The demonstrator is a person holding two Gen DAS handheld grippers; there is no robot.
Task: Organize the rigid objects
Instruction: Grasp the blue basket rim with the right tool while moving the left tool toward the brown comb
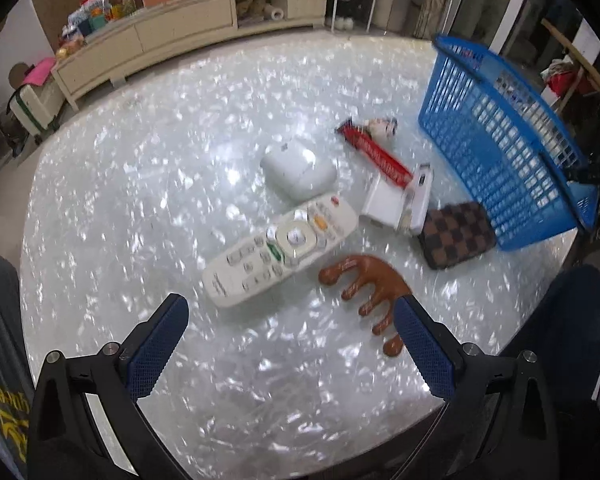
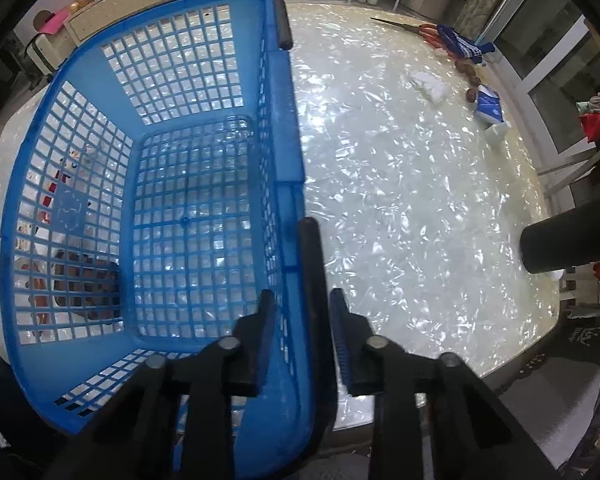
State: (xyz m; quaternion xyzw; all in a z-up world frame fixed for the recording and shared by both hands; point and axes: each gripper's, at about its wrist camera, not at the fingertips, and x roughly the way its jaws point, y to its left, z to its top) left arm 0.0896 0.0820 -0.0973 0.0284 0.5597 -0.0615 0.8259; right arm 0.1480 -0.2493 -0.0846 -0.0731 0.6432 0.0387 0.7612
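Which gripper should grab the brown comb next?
The left gripper, probably. It is open and empty, with the brown comb just ahead by its right finger. The right gripper is shut on the blue basket handle, so it is busy.

pearly table (image 1: pixel 140 184), long cabinet (image 1: pixel 180 28), red scissors (image 2: pixel 428 32)

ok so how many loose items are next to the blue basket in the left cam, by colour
white: 3 - remote, rounded case, box
red: 1 - tube
brown: 2 - comb, checkered wallet
mixed white: 1 - small figure, too blurred to name
total: 7
basket not counted
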